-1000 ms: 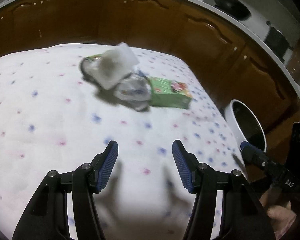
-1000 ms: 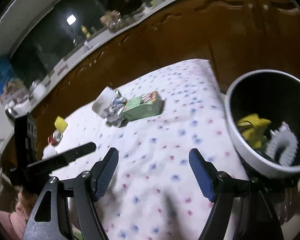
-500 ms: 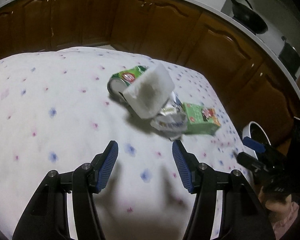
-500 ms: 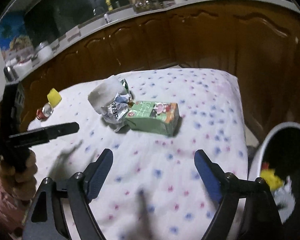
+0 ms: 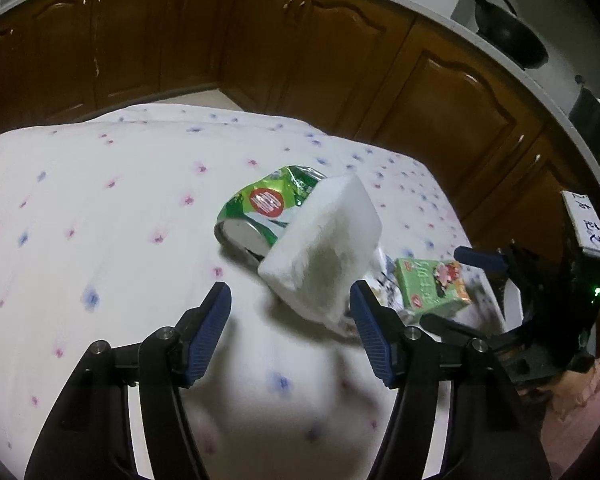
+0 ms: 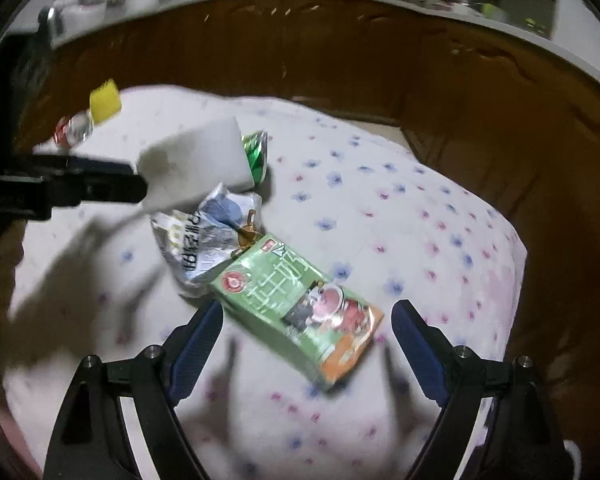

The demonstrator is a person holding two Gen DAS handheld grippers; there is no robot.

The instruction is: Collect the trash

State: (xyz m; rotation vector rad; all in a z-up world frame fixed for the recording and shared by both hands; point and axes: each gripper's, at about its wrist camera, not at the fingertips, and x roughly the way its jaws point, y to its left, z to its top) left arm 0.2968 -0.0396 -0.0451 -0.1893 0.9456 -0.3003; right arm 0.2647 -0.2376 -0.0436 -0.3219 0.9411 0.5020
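Observation:
A pile of trash lies on the flowered tablecloth. A white foam block leans on a crushed green can. A crumpled silver wrapper and a green carton lie beside them. My left gripper is open, just short of the foam block. My right gripper is open with the green carton between and just ahead of its fingers. The left gripper also shows in the right wrist view, next to the foam block.
Brown cabinets ring the table. A yellow object and a small red-and-silver can lie at the table's far left in the right wrist view. A black pan sits on the counter.
Both grippers have moved in toward the trash pile. The bin has left the right wrist view, and the green carton now sits between the right fingers. Both stay open.

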